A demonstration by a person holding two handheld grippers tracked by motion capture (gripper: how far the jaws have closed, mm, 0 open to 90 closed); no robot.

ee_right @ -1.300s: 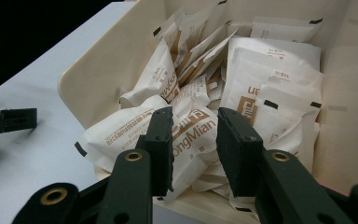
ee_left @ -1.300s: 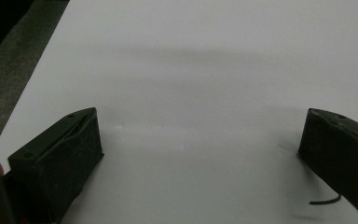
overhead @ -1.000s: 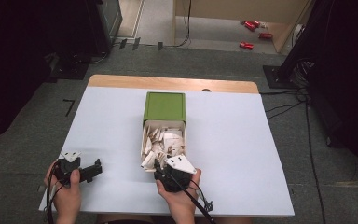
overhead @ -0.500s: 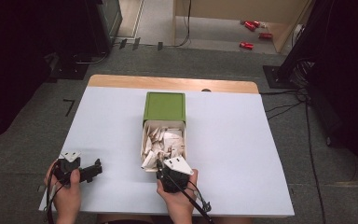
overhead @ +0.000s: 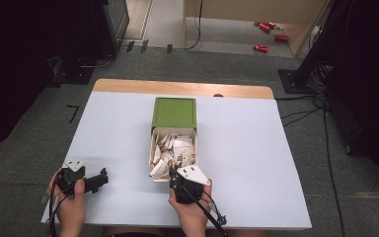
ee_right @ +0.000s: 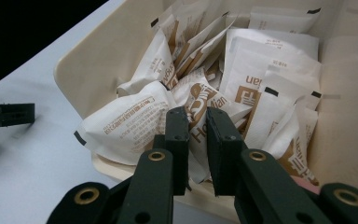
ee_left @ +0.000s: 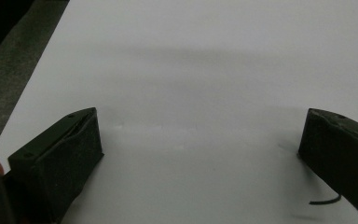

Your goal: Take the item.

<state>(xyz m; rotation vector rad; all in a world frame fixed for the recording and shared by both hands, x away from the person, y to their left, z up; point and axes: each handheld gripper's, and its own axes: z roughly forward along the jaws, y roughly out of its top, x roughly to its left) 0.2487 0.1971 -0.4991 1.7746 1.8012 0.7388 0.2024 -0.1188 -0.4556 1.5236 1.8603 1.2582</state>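
A green box (overhead: pixel 174 112) stands mid-table with its cream drawer (overhead: pixel 152 148) pulled out toward me, full of white and brown sachets (overhead: pixel 177 147). My right gripper (overhead: pixel 171 173) is at the drawer's front end. In the right gripper view its jaws have just been closing and its fingertips (ee_right: pixel 197 116) pinch the near edge of one printed sachet (ee_right: pixel 196 130) lying on the pile inside the drawer's cream wall (ee_right: pixel 102 56). My left gripper (overhead: pixel 100 177) rests on the white table at the front left, open, with bare tabletop between its jaws (ee_left: pixel 200 130).
The white tabletop (overhead: pixel 256 163) has free room on both sides of the box. A wooden strip (overhead: pixel 177 88) runs along the far edge. Cables (overhead: pixel 306 111) lie on the floor to the right. The left gripper (ee_right: pixel 4 116) sits far left in the right gripper view.
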